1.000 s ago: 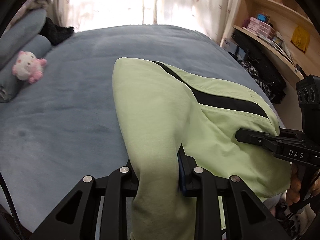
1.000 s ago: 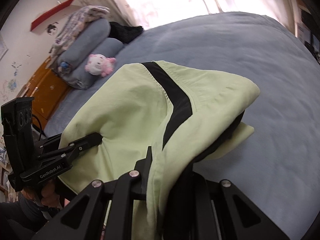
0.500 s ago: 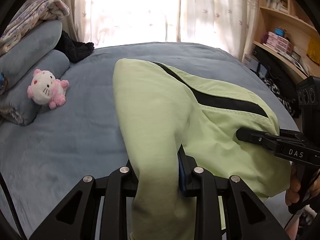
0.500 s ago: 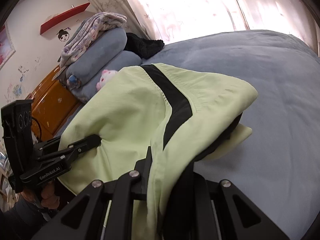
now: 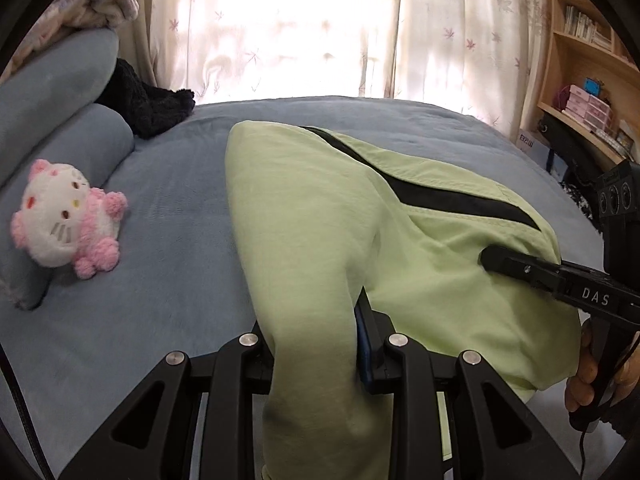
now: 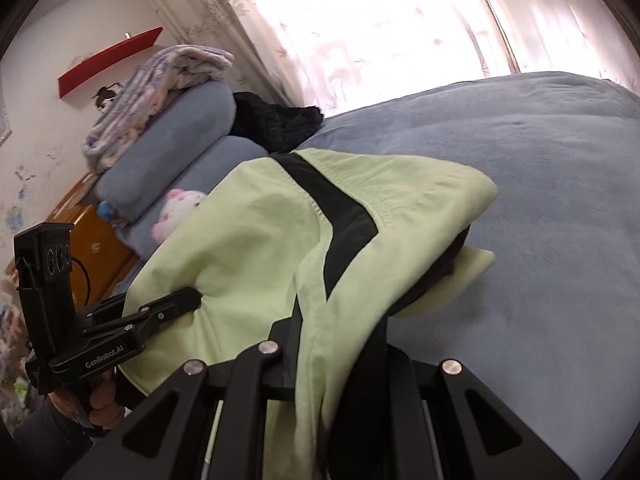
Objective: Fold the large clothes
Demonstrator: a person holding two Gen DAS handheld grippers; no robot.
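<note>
Both hand-held grippers, left hand-held gripper [image 5: 320, 344] and right hand-held gripper [image 6: 340, 344], are clamped on the green garment [image 5: 400, 248] (mid-fold, I judge); next, lay it flat on the bed [image 5: 168, 216].

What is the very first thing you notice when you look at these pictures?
The big light-green garment with a black stripe jumps out first: it is held up over the grey-blue bed, pinched by the left gripper and the right gripper. Next comes the pink and white plush cat toy, lying by the grey-blue pillows at the left, with the bright curtained window glowing behind the bed.
</note>
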